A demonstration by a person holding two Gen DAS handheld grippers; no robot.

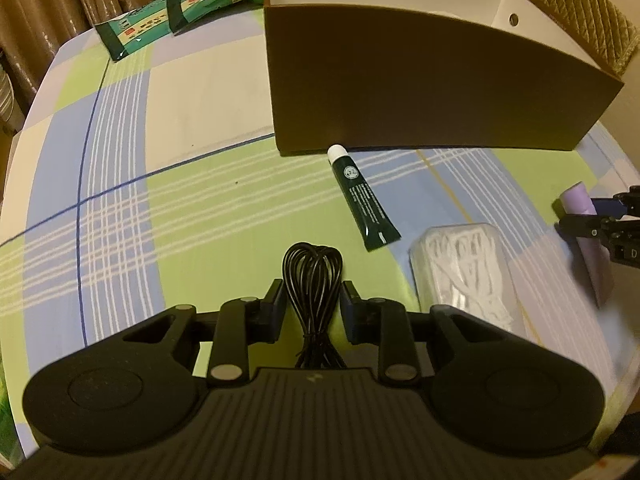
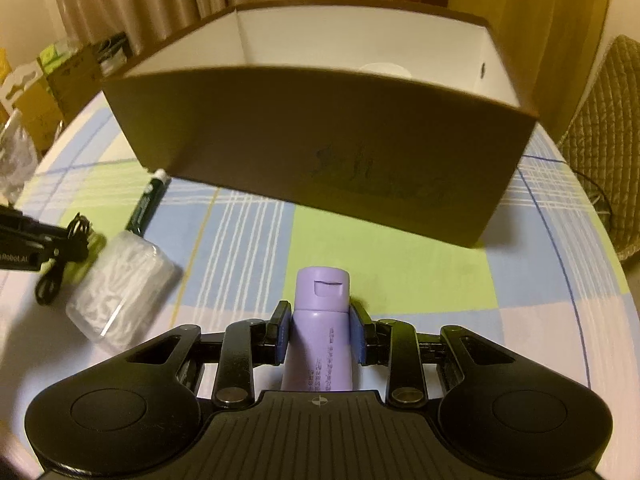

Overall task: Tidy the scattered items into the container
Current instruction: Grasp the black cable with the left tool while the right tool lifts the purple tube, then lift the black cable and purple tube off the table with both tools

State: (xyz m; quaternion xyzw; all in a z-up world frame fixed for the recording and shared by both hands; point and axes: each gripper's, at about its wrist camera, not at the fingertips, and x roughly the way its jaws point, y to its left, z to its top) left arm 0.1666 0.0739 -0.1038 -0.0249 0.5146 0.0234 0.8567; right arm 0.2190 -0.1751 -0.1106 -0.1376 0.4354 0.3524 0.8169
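Closest to the left wrist camera, the left tool [image 1: 312, 300] pinches a bundled black cable [image 1: 313, 280], thin glossy loops tied at the waist, so the whole coil should lift as one piece. Right tool [image 2: 320, 322] clamps its blue pads on a smooth lilac bottle [image 2: 320, 332], a matte cylinder with a rounded cap pointing toward the brown cardboard box [image 2: 320, 148]; that aim suits a straight carry over the box's near wall. Its inside is white and open-topped. On the checked cloth of the surface [image 1: 192, 200] lie a dark green tube [image 1: 362, 196] with a white cap touching the box, a clear pack of white floss picks [image 1: 464, 264], and two green packets [image 1: 176, 12] far back.
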